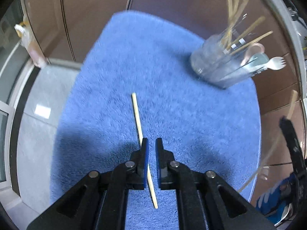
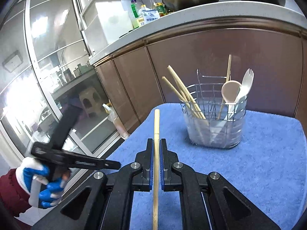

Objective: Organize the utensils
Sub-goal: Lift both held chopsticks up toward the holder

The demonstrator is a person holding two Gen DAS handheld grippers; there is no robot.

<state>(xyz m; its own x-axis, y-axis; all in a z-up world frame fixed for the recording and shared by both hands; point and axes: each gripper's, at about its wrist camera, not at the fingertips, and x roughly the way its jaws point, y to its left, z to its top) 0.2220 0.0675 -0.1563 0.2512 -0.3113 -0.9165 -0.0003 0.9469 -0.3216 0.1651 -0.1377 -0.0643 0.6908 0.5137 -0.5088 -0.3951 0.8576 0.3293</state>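
Blue fleecy mat (image 2: 268, 153) carries clear utensil holder (image 2: 214, 130) (wire rack inside) upright.

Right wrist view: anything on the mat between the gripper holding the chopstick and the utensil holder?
Nothing: only bare blue mat separates the right gripper, shut on its chopstick, from the holder.

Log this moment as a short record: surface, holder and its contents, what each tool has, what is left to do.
surface: blue mat
holder: clear wire-framed caddy, upright on the mat
contents: several chopsticks, a pale spoon, a white spork
left tool: nearly closed over a thin chopstick; contact with the pads unclear
right tool: shut on a bamboo chopstick, short of the caddy
remaining: both chopsticks not yet in the caddy
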